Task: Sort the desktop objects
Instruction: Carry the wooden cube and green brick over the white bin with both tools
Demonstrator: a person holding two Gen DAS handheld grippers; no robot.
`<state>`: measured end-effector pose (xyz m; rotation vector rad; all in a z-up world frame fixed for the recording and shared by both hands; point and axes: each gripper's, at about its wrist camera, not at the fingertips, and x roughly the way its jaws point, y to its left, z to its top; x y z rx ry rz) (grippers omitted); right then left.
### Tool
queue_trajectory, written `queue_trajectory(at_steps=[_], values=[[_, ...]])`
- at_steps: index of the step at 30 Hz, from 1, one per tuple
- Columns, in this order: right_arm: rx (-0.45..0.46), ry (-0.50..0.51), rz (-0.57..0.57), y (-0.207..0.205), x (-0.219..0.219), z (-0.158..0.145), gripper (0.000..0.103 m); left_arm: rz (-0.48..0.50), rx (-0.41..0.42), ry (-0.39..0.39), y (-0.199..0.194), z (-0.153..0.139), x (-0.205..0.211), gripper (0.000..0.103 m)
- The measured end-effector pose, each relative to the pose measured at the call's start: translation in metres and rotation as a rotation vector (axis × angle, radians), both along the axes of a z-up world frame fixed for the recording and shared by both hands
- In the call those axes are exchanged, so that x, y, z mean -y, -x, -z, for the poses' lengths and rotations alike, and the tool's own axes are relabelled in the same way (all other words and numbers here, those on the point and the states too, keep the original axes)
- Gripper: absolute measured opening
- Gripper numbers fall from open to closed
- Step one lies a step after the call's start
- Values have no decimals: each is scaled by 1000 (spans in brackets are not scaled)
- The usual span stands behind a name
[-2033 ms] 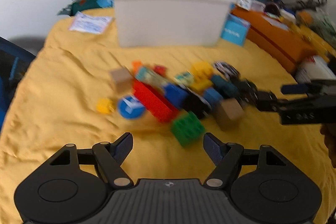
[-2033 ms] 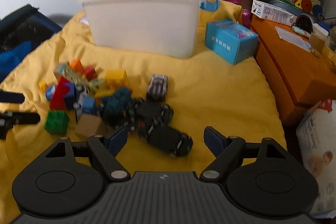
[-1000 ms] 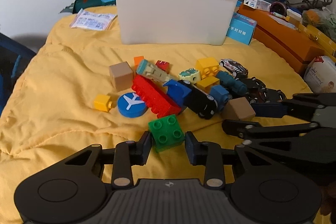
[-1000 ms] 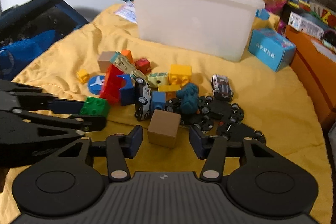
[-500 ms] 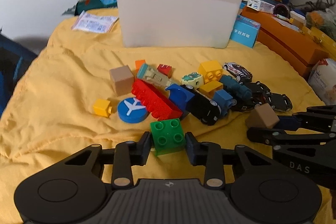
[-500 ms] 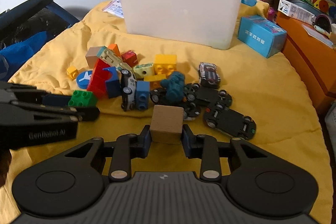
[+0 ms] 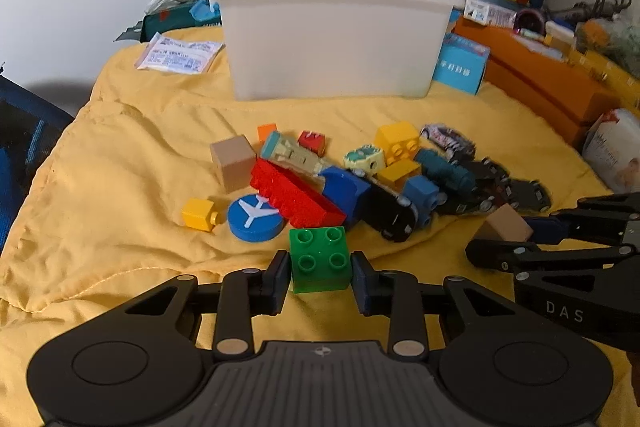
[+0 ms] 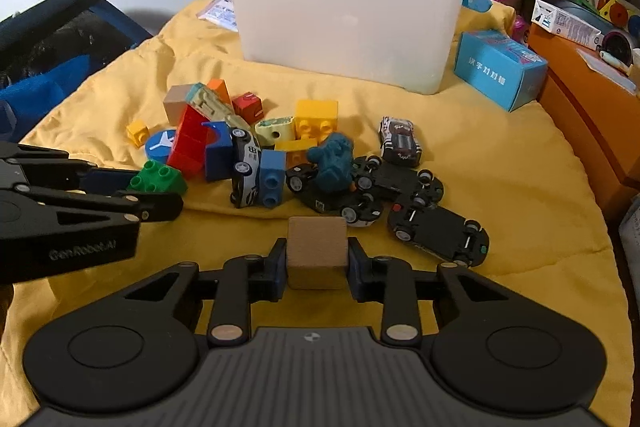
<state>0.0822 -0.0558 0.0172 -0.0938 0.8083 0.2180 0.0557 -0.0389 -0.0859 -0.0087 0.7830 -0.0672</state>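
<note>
a green brick is pinched tight in the left gripper and a wooden cube in the right gripper, both near the desk's front edge. one white bin is seen at the back; a lift and carry there is likely needed next. one more wooden cube is left.

The square plastic brick is green. The wooden cube is light brown. The round flat disc at ten o'clock from the brick is blue with a white plane.
</note>
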Motion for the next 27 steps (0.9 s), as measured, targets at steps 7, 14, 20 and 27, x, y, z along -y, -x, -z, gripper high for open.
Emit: queue_trajectory(at_steps=[7,14,20,27], values=[[41,-42,-1,13,13,-24,33,2,63,37,14,-35,-10,36],[108,-96,3,14,18,-55,33,-17,122,56,7,-70,-16,36],[179,-125,14,-4,20,-86,33,-9,173,41,-18,-106,-19,36],[238,-143,17,-30,28,-118,33,-7,218,29,-50,-139,-25,36]])
